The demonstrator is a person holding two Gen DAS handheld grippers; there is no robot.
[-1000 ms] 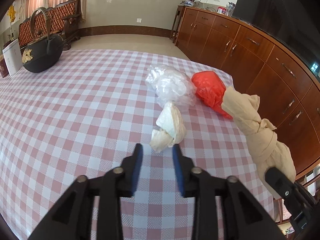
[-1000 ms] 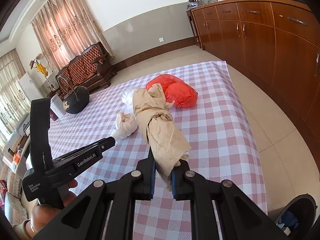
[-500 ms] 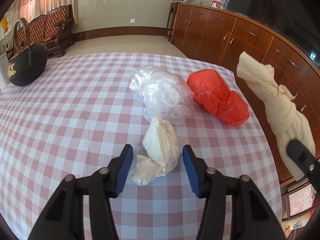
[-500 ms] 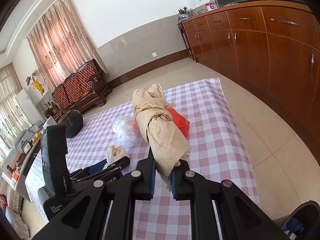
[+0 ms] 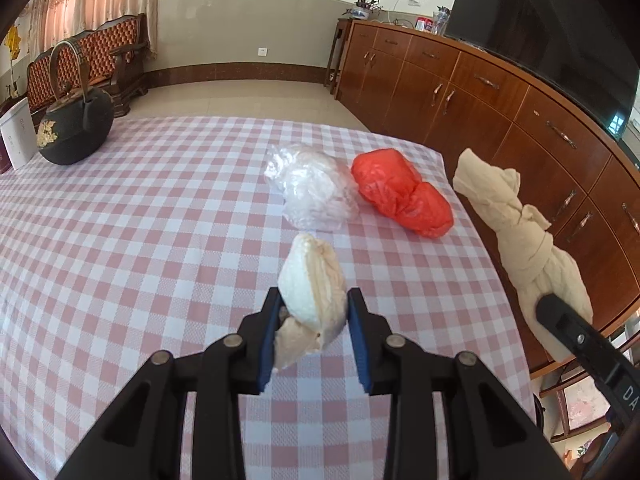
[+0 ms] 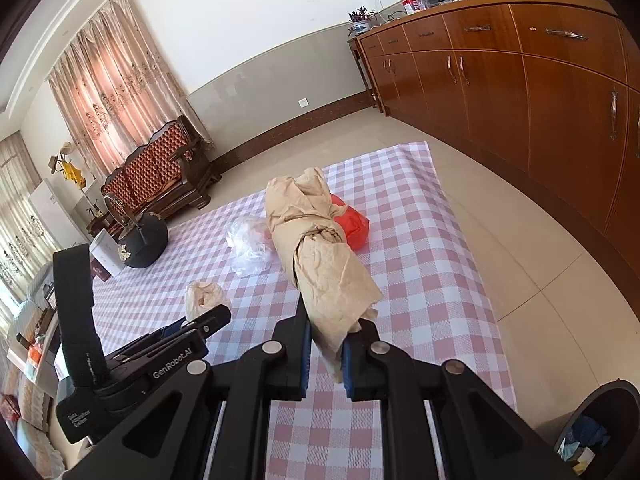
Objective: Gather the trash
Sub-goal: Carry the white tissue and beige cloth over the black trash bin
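Observation:
A small cream paper wad (image 5: 312, 280) sits between the blue pads of my left gripper (image 5: 314, 320), just above the checked tablecloth (image 5: 140, 220). The jaws are closing and both pads touch the wad. My right gripper (image 6: 333, 320) is shut on the lower end of a long tan paper bundle (image 6: 320, 248), which it holds up over the table's right side. That bundle (image 5: 520, 232) also shows at the right of the left wrist view. A crumpled clear plastic bag (image 5: 312, 188) and a red plastic bag (image 5: 400, 192) lie side by side farther back on the table.
A black kettle (image 5: 76, 128) and a white box (image 5: 16, 136) stand at the table's far left. A dark bin (image 6: 600, 420) holding scraps stands on the floor off the table's near right corner. Wooden cabinets (image 5: 480, 100) line the right wall.
My left gripper moved forward until the cream wad sat between its pads, then the pads closed in against it. The right gripper kept its hold on the tan bundle.

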